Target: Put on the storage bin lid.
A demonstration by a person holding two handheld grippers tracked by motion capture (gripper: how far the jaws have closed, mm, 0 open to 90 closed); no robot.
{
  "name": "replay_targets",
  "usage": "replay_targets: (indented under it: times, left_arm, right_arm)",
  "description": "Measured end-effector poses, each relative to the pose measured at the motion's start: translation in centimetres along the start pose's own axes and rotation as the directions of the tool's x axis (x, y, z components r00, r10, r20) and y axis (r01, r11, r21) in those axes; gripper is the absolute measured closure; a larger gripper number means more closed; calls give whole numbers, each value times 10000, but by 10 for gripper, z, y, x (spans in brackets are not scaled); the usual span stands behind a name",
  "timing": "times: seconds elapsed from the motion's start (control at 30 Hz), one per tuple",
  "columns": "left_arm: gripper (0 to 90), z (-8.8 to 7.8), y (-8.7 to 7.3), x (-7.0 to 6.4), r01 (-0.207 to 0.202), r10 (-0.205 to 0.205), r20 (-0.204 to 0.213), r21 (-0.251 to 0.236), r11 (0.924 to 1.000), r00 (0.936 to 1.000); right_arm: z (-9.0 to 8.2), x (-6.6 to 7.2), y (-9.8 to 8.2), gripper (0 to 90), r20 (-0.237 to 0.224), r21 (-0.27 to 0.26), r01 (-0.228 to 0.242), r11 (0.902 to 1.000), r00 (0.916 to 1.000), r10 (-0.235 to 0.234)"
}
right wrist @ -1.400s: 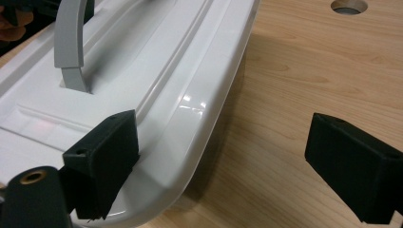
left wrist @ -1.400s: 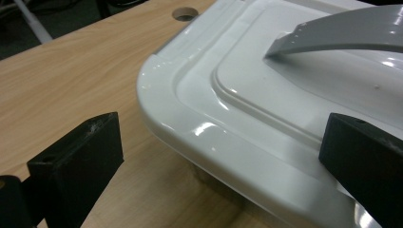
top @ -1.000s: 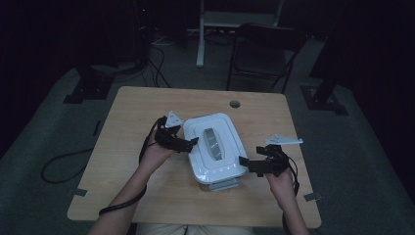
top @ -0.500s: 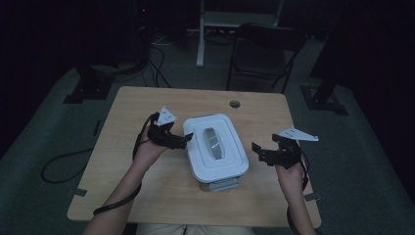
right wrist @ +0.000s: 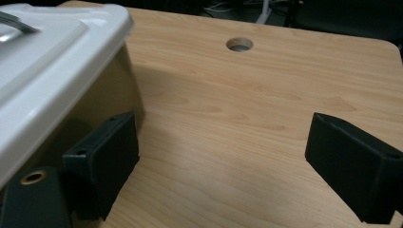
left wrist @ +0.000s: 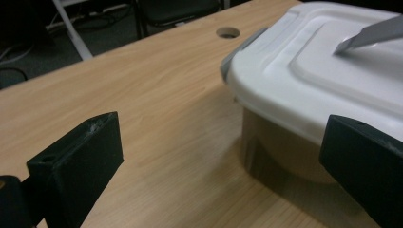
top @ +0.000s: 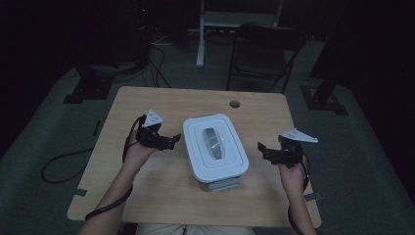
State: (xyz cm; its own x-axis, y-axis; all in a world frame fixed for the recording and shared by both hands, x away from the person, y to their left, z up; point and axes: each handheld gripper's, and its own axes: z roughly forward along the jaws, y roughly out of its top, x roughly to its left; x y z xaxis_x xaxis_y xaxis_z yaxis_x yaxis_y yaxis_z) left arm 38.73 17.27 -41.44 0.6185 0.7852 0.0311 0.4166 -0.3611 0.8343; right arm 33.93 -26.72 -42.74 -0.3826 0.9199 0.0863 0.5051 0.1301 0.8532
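Dim room, pale wooden table (top: 147, 205) under my hands. My left gripper (top: 170, 141) sat with its jaws spread wide and empty, the white-lidded storage box (top: 214, 147) just beyond its right finger. My right gripper (top: 266, 152) was spread too, gripping nothing, the box lying near its left finger (right wrist: 102, 164), apart.

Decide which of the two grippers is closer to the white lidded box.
The left gripper: its jaw tips nearly reach the box, while the right gripper has a clear strip of table between.
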Motion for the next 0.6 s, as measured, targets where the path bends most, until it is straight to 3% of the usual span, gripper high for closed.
replay_targets:
  times: [0.6]
  left_arm:
    - [14,4,-33,15,323,-316,-114,587,9978,9994]
  right_arm:
    - [7,-13,-21,107,213,213,-386,9990,9990,381]
